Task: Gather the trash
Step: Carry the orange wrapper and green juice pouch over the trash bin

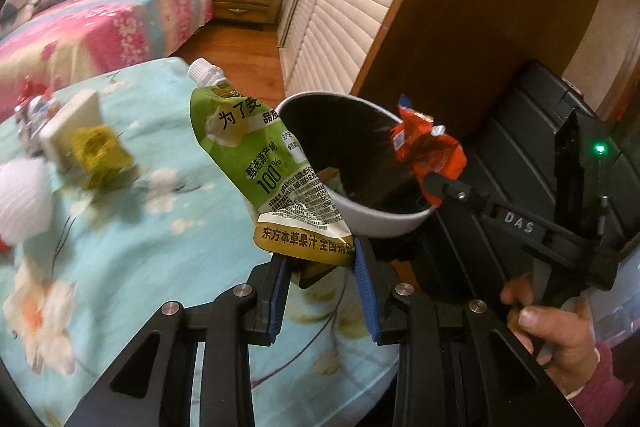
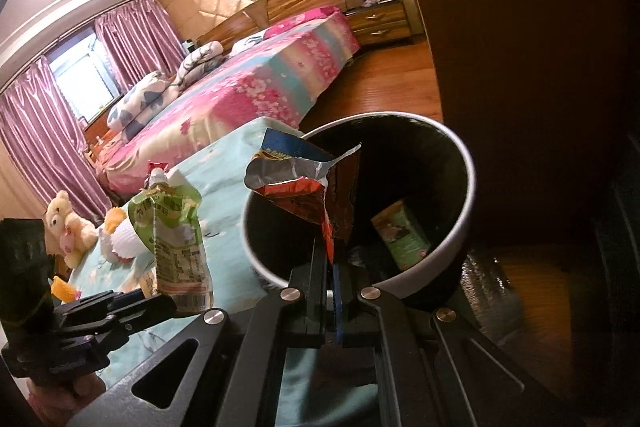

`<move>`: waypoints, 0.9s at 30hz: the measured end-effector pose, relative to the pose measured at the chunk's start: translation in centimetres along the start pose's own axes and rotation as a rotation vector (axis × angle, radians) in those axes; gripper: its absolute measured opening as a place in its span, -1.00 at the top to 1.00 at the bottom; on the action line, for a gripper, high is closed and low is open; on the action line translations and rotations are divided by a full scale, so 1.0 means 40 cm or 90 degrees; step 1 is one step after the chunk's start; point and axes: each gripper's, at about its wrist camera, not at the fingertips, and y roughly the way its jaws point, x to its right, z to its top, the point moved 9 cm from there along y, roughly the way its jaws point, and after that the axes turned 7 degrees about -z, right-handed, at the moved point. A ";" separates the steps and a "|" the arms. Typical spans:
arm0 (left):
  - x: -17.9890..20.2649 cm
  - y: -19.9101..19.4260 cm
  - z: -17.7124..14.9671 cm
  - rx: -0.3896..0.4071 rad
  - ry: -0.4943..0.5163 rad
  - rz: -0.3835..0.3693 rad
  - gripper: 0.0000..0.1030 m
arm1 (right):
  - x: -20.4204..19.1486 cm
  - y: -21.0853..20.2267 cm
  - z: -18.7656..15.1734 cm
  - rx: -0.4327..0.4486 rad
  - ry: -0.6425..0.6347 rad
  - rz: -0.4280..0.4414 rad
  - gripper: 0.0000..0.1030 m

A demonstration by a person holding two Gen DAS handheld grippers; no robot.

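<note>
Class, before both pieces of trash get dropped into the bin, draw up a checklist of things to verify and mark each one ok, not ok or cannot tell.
1. Left claw grips the green juice pouch by its bottom edge: ok.
2. Right claw is shut on the orange snack wrapper: ok.
3. Wrapper sits over the trash bin opening: ok.
4. Pouch sits over the bin opening: not ok, it is beside the rim, above the floral tablecloth.
5. Bin has room: ok, only a green packet shows inside.
6. Pouch cap closed tight: cannot tell.
</note>
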 end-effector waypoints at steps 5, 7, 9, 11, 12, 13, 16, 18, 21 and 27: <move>0.026 0.050 0.027 -0.006 0.009 -0.012 0.43 | 0.015 0.023 0.014 -0.007 0.006 -0.008 0.97; 0.033 0.067 0.034 -0.008 0.010 -0.015 0.43 | 0.023 0.026 0.015 -0.009 0.009 -0.011 0.97; 0.035 0.083 0.044 -0.010 0.011 -0.017 0.43 | 0.028 0.032 0.019 -0.011 0.011 -0.013 0.97; 0.037 0.100 0.051 -0.014 0.012 -0.020 0.43 | 0.032 0.034 0.018 -0.012 0.013 -0.014 0.97; 0.037 0.109 0.054 -0.016 0.012 -0.021 0.43 | 0.035 0.036 0.019 -0.013 0.013 -0.016 0.97; 0.039 0.118 0.058 -0.018 0.014 -0.021 0.43 | 0.038 0.038 0.021 -0.013 0.014 -0.017 0.97; 0.043 0.126 0.065 -0.021 0.016 -0.021 0.43 | 0.047 0.043 0.025 -0.016 0.017 -0.019 0.97; 0.044 0.134 0.072 -0.022 0.018 -0.020 0.42 | 0.053 0.045 0.029 -0.017 0.016 -0.021 0.96; 0.049 0.145 0.078 -0.025 0.022 -0.020 0.42 | 0.058 0.046 0.031 -0.019 0.019 -0.021 0.96; 0.062 0.153 0.079 -0.030 0.029 -0.023 0.42 | 0.070 0.055 0.042 -0.024 0.021 -0.023 0.96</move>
